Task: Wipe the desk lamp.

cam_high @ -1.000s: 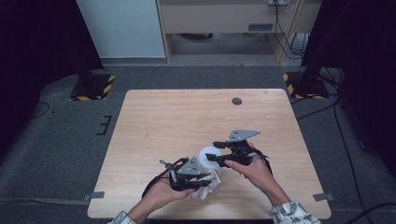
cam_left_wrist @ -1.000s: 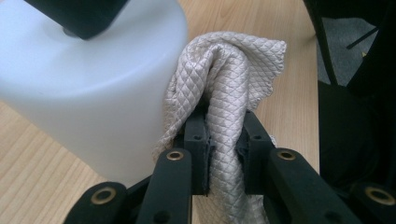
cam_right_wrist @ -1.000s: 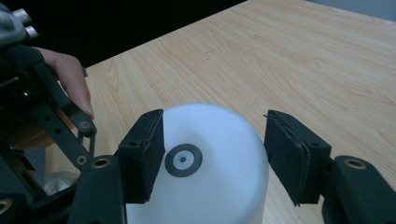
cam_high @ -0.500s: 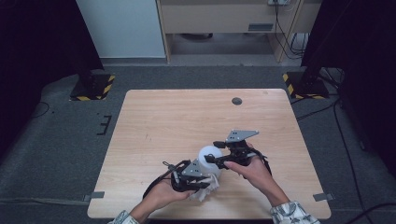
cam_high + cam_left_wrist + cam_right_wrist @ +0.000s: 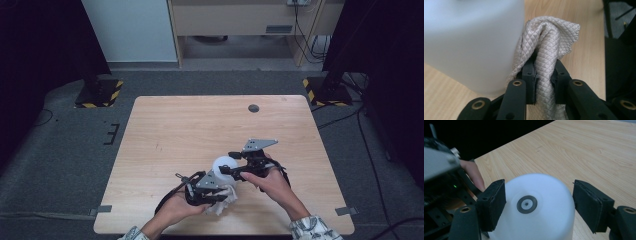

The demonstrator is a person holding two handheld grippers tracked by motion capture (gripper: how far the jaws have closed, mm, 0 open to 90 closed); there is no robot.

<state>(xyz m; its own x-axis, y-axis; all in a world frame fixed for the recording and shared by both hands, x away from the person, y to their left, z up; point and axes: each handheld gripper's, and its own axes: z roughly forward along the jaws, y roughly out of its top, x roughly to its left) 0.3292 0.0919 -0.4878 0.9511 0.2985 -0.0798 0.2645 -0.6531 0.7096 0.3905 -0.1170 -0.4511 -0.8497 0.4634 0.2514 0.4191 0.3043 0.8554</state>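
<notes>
In the left gripper view, the jaws of the left gripper (image 5: pixel 544 80) are seen pressed together on a fold of grey quilted cloth (image 5: pixel 546 42), which is pinched between the two black pads and bulges out above them in a rounded bunch. The cloth is laid against the side of a white translucent cup (image 5: pixel 471 42), which stands just to the left of the jaws in that view and touches the fabric.

In the right gripper view, the jaws of the right gripper (image 5: pixel 539 205) are held spread around the same white cup (image 5: pixel 536 212), which is turned upside down so that its flat bottom, marked by a small dark ring, faces upward. The left pad lies at, or very near, the cup's wall, while a narrow gap is left at the right pad; the jaws have just been opening, with the cup between them and not clamped.

From the high view, the two grippers are found close together near the front edge of the wooden surface (image 5: pixel 200 125), the left gripper (image 5: pixel 212 187) with the cloth (image 5: pixel 222 197) at its tip and the right gripper (image 5: pixel 235 170) reaching in from the right towards the cup (image 5: pixel 224 163). A hand is seen behind each gripper. A small dark round disc (image 5: pixel 253 108) is set in the surface near its far edge, well apart from the work.
</notes>
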